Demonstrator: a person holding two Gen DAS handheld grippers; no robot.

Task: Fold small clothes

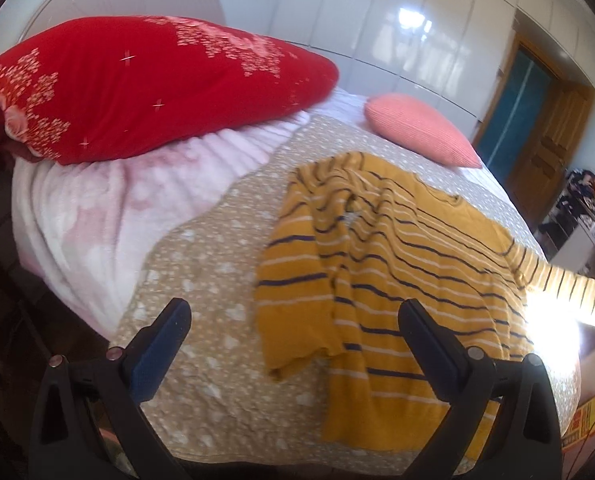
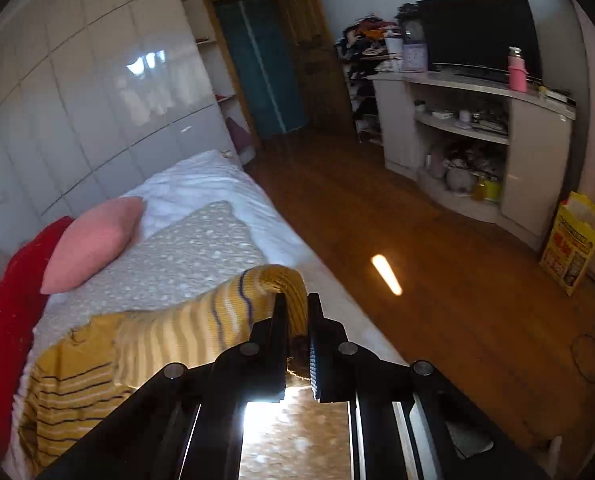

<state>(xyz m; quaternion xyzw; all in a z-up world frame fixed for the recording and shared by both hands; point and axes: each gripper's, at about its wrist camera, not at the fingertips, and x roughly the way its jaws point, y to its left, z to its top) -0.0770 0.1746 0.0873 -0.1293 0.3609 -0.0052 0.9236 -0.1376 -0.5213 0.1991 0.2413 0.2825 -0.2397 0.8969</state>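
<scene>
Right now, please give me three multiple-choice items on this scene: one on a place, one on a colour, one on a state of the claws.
1. Where does the striped top lie?
A. on the wooden floor
B. on the dotted bedspread
C. on the shelf unit

2. What colour is the small pillow?
A. pink
B. green
C. black

3. How are the claws?
A. both open
B. both shut on the top
C. left claw open, right claw shut on the sleeve

Key: 1 B, the top is spread on the bedspread; 2 A, it is plainly pink; 3 C, the left fingers stand wide apart, the right pinch the sleeve.
</scene>
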